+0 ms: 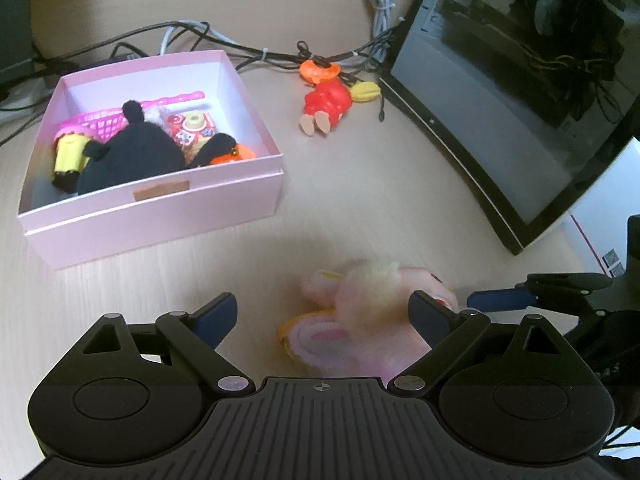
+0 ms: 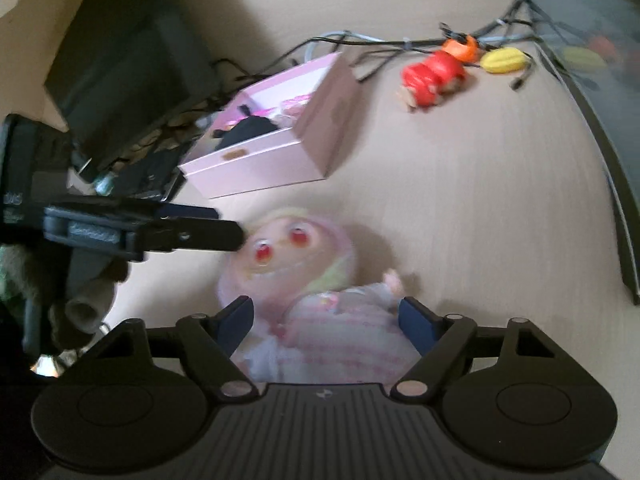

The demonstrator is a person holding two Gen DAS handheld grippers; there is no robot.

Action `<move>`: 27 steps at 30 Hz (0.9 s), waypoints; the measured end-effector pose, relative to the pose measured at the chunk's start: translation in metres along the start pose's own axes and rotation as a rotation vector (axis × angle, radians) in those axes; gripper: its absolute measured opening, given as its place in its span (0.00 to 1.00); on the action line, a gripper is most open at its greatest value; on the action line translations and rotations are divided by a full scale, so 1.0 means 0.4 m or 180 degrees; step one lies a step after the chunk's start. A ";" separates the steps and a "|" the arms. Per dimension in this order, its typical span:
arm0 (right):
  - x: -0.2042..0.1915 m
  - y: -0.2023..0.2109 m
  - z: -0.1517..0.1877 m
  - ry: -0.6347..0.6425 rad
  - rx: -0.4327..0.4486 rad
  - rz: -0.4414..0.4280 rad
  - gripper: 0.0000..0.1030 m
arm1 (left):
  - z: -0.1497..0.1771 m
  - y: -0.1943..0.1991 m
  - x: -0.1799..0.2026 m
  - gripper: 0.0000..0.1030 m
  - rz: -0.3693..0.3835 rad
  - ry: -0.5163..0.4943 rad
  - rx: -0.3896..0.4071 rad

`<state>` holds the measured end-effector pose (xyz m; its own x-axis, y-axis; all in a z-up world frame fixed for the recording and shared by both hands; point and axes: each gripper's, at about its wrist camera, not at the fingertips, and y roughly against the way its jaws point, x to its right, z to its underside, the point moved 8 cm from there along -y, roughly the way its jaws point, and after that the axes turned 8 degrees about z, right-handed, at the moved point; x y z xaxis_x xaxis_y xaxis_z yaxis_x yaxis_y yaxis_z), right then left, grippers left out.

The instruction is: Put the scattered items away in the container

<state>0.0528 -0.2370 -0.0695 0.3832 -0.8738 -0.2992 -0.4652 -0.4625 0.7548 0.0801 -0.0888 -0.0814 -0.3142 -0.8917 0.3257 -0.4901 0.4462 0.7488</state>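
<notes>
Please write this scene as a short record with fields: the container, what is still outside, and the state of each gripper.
container: pink box, open, on the table, already holding several toys
still outside: pink plush doll; red figure near the cables
left gripper: open, fingers on either side of the doll
right gripper: open, fingers on either side of the doll's body
nearby: dark monitor at the right
</notes>
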 end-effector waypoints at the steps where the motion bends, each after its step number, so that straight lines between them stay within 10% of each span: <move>1: -0.007 -0.004 0.009 0.0142 -0.0014 0.0093 0.79 | 0.002 0.001 0.000 0.94 -0.0003 0.0002 0.0002; 11: -0.097 -0.003 0.048 0.1303 0.0052 0.0314 0.92 | -0.003 -0.003 -0.001 0.94 -0.0032 -0.0006 0.0013; 27: -0.121 -0.049 0.060 0.1315 -0.0006 0.0504 0.79 | -0.004 -0.015 0.059 0.93 0.0306 -0.0041 -0.0050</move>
<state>0.0242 -0.1893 -0.0841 0.5944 -0.8004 0.0782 -0.5424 -0.3272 0.7738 0.0770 -0.1126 -0.0773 -0.3696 -0.8437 0.3893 -0.4443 0.5284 0.7235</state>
